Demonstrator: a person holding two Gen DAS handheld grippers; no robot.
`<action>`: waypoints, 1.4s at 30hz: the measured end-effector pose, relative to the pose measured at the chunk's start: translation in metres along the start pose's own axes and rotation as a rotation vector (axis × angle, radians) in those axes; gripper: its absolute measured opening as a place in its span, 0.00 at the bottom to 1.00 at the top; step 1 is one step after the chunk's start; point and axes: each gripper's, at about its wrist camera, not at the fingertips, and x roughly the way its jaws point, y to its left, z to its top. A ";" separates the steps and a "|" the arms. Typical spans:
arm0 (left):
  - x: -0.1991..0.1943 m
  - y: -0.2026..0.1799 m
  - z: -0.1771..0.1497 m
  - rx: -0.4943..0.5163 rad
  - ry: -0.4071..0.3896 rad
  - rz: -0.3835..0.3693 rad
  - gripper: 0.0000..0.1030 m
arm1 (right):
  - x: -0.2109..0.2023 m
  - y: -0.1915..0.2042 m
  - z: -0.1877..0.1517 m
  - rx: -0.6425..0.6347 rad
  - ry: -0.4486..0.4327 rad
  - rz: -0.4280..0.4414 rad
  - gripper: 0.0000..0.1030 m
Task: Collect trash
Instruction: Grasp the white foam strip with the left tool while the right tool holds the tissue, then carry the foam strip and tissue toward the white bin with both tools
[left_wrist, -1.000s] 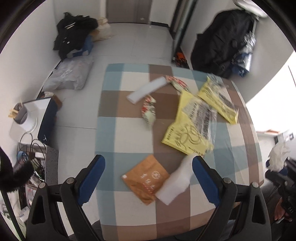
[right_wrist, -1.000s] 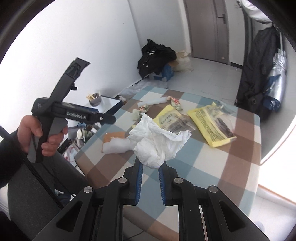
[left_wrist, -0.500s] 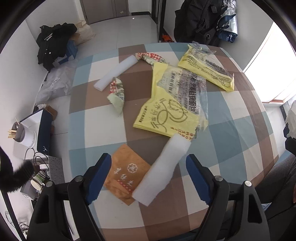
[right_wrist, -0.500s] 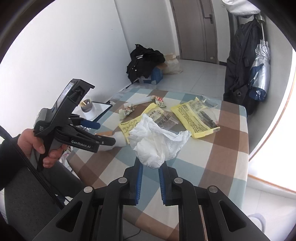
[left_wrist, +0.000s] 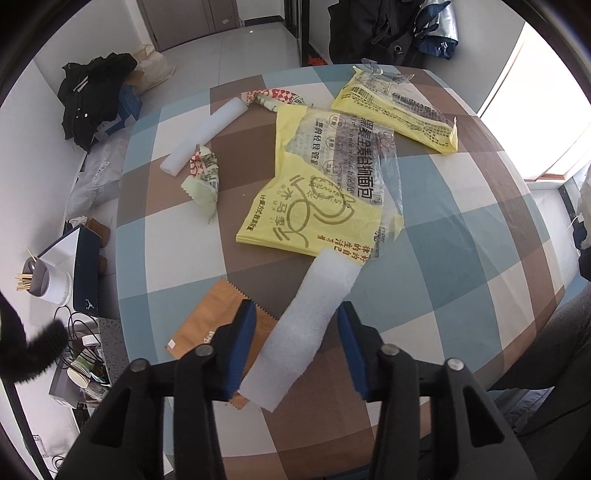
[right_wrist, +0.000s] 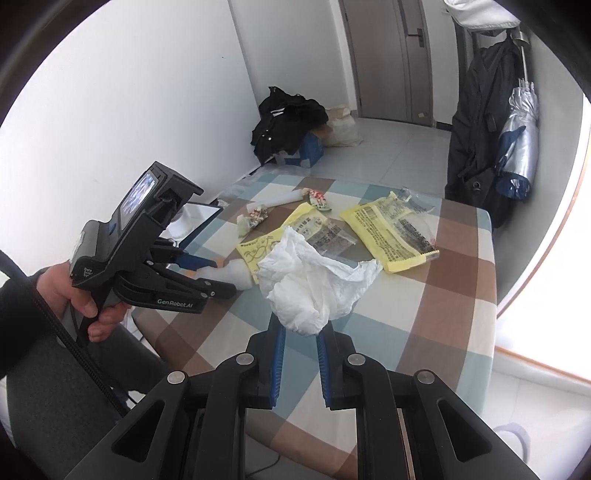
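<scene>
Between the left tool's (left_wrist: 295, 343) closing jaws lies the white foam strip (left_wrist: 306, 332), flat on the counter (left_wrist: 461, 236); long axis runs roughly along the fingers, pads not yet touching. Right tool (right_wrist: 300, 354) holds crumpled white paper (right_wrist: 314, 284).

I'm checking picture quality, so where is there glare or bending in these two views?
Left wrist view: the window at upper right is blown out white, and the checked table bulges from the fisheye lens. Right wrist view: the right edge is washed out by daylight, and the door leans; the tissue stays sharp.
</scene>
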 end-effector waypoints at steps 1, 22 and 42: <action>0.000 0.001 0.000 -0.006 0.003 -0.014 0.28 | 0.000 -0.001 0.000 0.004 0.001 -0.001 0.15; -0.026 0.014 0.001 -0.103 -0.103 -0.110 0.18 | -0.010 0.004 -0.001 0.051 -0.009 -0.011 0.15; -0.110 -0.031 0.018 -0.103 -0.380 -0.196 0.18 | -0.133 0.006 0.014 0.101 -0.241 -0.098 0.15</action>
